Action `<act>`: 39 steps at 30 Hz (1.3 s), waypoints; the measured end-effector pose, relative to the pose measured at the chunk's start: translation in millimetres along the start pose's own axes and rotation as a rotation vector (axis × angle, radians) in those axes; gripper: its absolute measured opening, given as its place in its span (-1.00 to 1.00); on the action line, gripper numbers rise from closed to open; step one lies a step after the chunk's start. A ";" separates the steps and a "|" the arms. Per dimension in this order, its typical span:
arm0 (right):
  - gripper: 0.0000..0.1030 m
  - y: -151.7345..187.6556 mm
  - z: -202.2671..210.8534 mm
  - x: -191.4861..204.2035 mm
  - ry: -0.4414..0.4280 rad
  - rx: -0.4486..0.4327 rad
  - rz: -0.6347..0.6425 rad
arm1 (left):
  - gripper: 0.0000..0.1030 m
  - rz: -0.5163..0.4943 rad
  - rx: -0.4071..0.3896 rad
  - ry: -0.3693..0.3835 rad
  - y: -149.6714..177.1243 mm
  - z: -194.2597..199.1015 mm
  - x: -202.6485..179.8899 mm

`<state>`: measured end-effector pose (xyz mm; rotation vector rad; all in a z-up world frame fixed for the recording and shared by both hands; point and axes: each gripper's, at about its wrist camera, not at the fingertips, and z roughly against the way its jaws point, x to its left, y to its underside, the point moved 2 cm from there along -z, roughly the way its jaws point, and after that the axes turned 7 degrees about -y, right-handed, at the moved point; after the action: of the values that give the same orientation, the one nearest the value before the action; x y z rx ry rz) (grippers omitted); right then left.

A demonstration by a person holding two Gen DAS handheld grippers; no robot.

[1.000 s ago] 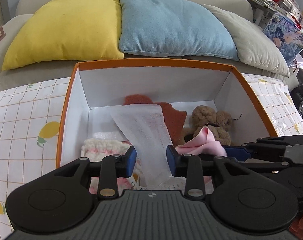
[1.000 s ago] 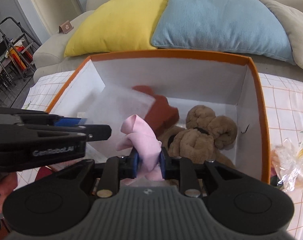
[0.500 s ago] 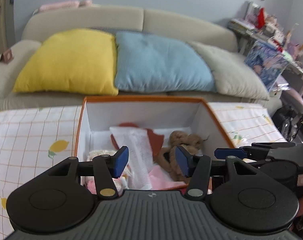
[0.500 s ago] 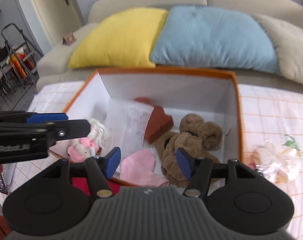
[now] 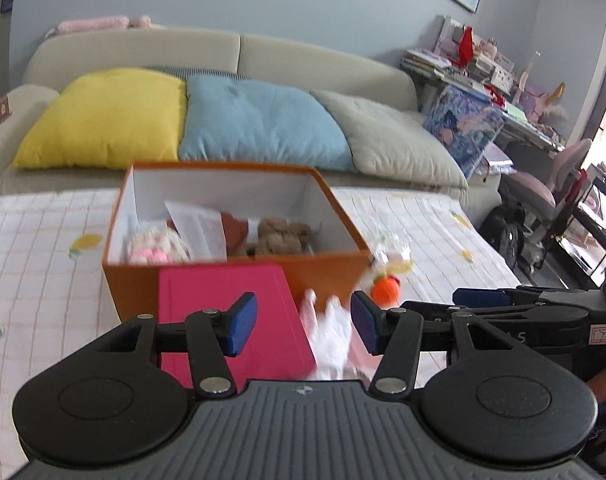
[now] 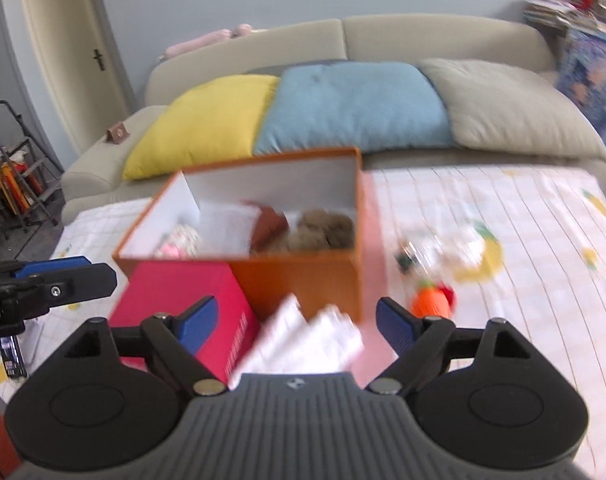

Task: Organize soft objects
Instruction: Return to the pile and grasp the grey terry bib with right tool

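Left wrist view: the left gripper (image 5: 303, 322) has pulled back from the orange box (image 5: 239, 280), jaws half spread and empty. The box, which a second ago filled the view, now sits farther off with the brown plush bear (image 5: 281, 236) and knitted pink toy (image 5: 155, 246) inside.

Right wrist view: the right gripper (image 6: 295, 320) has let go of the pink cloth, now out of sight, presumably in the box; its jaws are opening wide with nothing between them. The crochet orange toy (image 6: 431, 304) and white fabric (image 6: 303, 340) remain on the tabletop (image 6: 523, 280).

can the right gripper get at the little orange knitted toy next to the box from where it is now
Probably yes. The orange toy lies in the open on the tablecloth, right of the orange box, and the right gripper has empty, opening jaws.
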<state>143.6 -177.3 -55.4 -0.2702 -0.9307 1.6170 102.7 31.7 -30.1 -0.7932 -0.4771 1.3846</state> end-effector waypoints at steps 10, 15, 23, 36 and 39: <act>0.67 73.4 13.1 -31.3 0.120 0.175 -0.119 | 0.24 0.025 0.236 0.027 54.2 -24.5 -18.8; 0.61 97.9 0.6 -38.7 0.141 0.269 -0.123 | 0.33 -0.008 0.318 0.004 71.4 -47.1 -28.2; 0.30 108.1 -20.0 -52.7 0.152 0.329 -0.142 | 0.38 -0.012 0.402 -0.036 93.5 -94.8 -34.6; -0.28 121.4 -46.8 -64.1 0.058 0.418 -0.204 | 0.55 -0.046 0.421 0.021 108.2 -125.9 -48.8; -0.49 121.4 -47.1 -63.7 0.053 0.416 -0.200 | 0.52 -0.018 0.430 0.064 108.0 -126.7 -50.6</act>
<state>103.5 -214.3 -189.6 0.0670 -0.5438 1.5668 112.7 -45.3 -185.8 -0.4775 -0.1260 1.3761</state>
